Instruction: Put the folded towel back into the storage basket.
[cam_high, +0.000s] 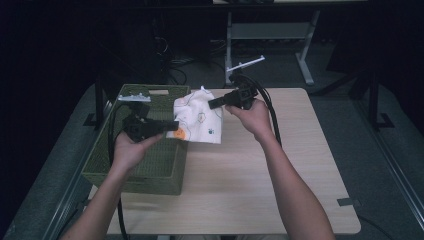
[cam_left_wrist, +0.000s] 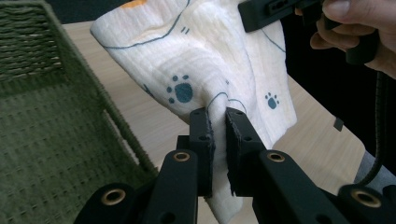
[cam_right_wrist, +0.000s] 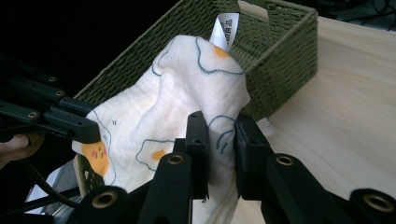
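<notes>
One cloth, white with egg and paw prints, hangs stretched in air between your two grippers, above right rim of one green basket. Left gripper clamped on cloth's near-left corner; right gripper clamped on far-right edge. Cloth's long axis runs gripper to gripper. Basket lies left of cloth, nearer your left hand. One wooden counter beneath.

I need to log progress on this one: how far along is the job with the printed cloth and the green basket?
Done: both grippers have picked up the cloth; the left gripper and the right gripper are each shut on a fold. In hand: the cloth hangs in the air between them, over the right edge of the green basket. Left, as it appears: lowering it in and letting go.
</notes>
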